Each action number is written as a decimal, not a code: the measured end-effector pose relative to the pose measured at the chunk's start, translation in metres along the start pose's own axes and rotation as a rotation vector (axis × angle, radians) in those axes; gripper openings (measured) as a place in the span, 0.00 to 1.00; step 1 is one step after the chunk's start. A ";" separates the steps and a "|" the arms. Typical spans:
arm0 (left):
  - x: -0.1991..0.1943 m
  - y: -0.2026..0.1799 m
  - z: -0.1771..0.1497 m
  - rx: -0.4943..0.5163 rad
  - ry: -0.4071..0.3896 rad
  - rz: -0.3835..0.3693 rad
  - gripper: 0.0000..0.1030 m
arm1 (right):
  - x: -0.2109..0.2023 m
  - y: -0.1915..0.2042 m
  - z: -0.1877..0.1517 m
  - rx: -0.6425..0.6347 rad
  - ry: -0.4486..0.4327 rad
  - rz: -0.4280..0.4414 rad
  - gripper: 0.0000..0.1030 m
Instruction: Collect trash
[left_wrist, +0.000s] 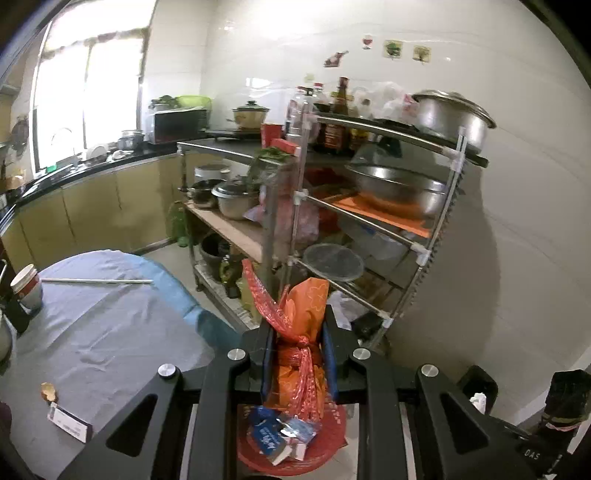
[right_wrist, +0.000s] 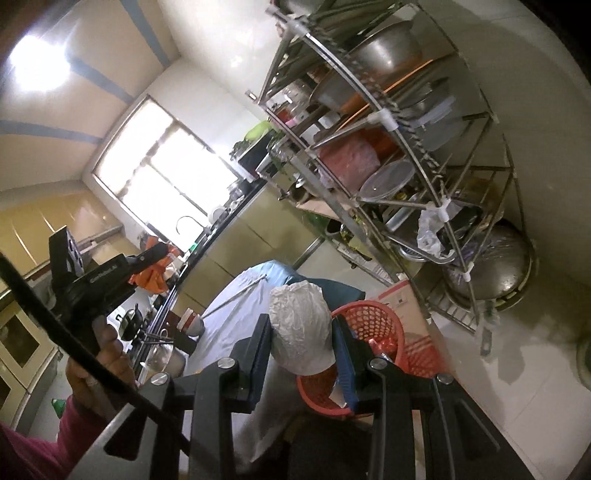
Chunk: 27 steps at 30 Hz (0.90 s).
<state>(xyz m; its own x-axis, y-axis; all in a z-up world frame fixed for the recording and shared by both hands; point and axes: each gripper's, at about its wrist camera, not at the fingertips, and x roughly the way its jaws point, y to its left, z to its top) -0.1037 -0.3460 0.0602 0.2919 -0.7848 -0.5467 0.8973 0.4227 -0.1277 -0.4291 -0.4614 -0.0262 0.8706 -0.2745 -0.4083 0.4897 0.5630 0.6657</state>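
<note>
Rack (left_wrist: 373, 221): metal, pots and bowls stacked on it, right half of left wrist view.
Worktop (left_wrist: 110, 332): blue-grey cloth laid over it, lower left of left wrist view; paper cup (left_wrist: 26, 286) at its left edge, white stick (left_wrist: 96, 281) lying flat.
Bin (right_wrist: 373, 332): red mesh basket, lower centre-right of right wrist view, on floor beside worktop.
Left tool (left_wrist: 297, 350): clamped on orange-red knotted bag (left_wrist: 303, 317), bottom centre of frame.
Right tool (right_wrist: 304, 343): clamped on crumpled white wrapper (right_wrist: 301, 328), seen over bin rim.
</note>
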 end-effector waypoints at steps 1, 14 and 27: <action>0.001 -0.004 0.000 0.005 0.001 -0.003 0.23 | -0.001 -0.002 0.001 0.008 -0.001 0.002 0.34; 0.010 -0.020 0.005 0.023 0.005 -0.035 0.23 | -0.006 -0.012 0.003 0.048 -0.029 0.000 0.34; 0.020 -0.013 -0.003 0.036 0.021 -0.068 0.23 | 0.005 -0.014 0.003 0.074 -0.019 -0.022 0.34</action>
<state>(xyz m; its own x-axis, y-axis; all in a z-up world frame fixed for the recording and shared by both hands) -0.1106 -0.3662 0.0484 0.2230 -0.8010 -0.5555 0.9262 0.3518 -0.1354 -0.4318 -0.4725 -0.0357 0.8602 -0.3013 -0.4115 0.5100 0.4975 0.7017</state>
